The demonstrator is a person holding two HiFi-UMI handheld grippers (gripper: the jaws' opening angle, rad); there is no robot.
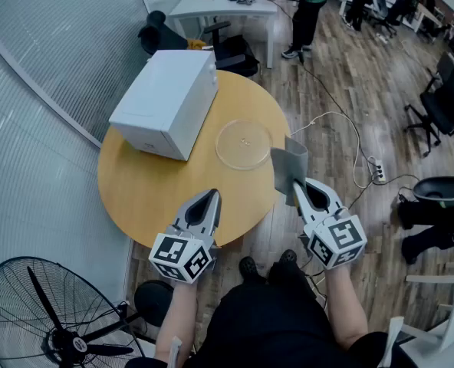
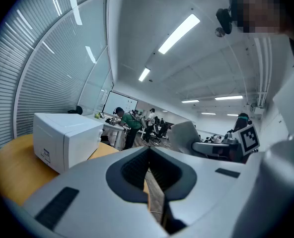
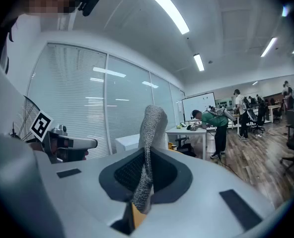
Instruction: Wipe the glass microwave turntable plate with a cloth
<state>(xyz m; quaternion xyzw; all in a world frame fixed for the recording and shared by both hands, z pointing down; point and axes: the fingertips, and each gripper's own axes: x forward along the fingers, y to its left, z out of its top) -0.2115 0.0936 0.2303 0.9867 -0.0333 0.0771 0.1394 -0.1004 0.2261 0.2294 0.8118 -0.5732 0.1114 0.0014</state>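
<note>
**Cloth gripped, plate waiting on the round table**

The right gripper (image 1: 298, 185) is clamping its jaws on a grey cloth (image 1: 290, 165), and a fold of the fabric is standing up between the pads and past the jaw tips. The left gripper (image 1: 210, 198) is carrying nothing, its jaws pressing fully together. Both grippers are pointing away from the person, the left one hovering over the near edge of the wooden table (image 1: 146, 186) and the right one hovering at the table's near-right edge. From this steep angle the cloth seems to be hanging just outside that edge, apart from the wood.

The glass turntable plate (image 1: 244, 143) is lying flat on the table close to its right edge, just beyond the cloth and apart from it. A white microwave (image 1: 166, 100) is sitting toward the table's far-left edge, beside the plate without touching it. A black fan (image 1: 43, 313) is standing on the floor by the table's near-left edge.
</note>
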